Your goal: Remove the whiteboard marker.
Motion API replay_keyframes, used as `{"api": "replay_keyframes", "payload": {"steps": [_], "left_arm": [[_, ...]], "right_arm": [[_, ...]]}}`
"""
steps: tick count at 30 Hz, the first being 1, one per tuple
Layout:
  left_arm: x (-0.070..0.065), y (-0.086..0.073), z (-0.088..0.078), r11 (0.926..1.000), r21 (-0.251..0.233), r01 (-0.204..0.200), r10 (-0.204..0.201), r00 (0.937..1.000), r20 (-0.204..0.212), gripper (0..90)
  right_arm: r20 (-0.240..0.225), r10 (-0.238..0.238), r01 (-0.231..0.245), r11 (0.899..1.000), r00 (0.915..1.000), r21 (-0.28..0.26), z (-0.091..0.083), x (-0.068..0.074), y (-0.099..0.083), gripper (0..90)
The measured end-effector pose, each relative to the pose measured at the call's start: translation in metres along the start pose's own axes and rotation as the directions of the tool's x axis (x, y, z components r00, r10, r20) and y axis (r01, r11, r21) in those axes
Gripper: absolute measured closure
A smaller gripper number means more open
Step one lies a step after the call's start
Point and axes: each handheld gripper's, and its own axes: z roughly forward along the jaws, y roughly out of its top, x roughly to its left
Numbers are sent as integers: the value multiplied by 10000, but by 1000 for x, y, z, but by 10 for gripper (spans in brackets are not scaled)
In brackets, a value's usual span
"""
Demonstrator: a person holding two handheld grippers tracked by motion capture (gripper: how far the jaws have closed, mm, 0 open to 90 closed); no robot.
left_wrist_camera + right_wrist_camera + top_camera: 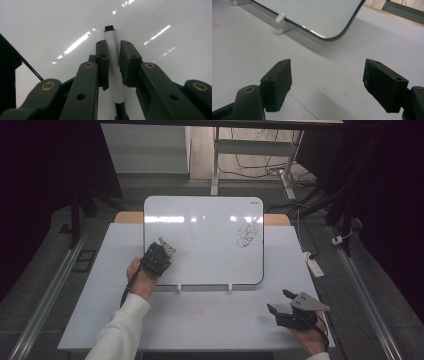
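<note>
A white marker (112,41) with a black end lies against the whiteboard (45,22), and my left gripper (113,48) is shut on its barrel, both pads pressed to its sides. From above, that left gripper (161,251) sits at the lower left of the whiteboard (200,245), which leans back on two small white feet. A black scribble (247,234) marks the board's upper right. My right gripper (279,300) hovers open over the table near the front right corner. Nothing is between my right gripper's (327,82) wide-spread pads.
The grey-white table (200,320) carries the board. A white foot (280,21) props the whiteboard's (312,12) lower edge ahead of the right gripper. Metal rails (50,285) run along both sides of the table, and a power strip (314,264) with cables lies to the right.
</note>
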Motion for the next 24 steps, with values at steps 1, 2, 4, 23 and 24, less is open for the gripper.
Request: {"api": "replay_keyframes", "payload": {"steps": [1,2,4,23,24], "left_arm": [[-1,0,0,10000,-3,-8,8,10000,-51,780],[-1,0,0,10000,-21,-21,21,10000,-57,788],[-3,0,0,10000,-38,-87,87,9999,-68,812],[-4,-24,-64,9762,-2082,599,-95,9719,2353,817],[-4,-24,-64,9762,-2082,599,-95,9719,2353,816]], "right_arm": [[20,-23,23,10000,10000,4,0,0,0,227],[31,-32,32,10000,10000,1,0,0,0,227],[57,-35,35,10000,10000,-19,0,0,0,228],[-122,226,-231,9985,9997,-487,-3,6,6,238],[-293,305,-320,9981,9991,-520,-3,7,8,241]]}}
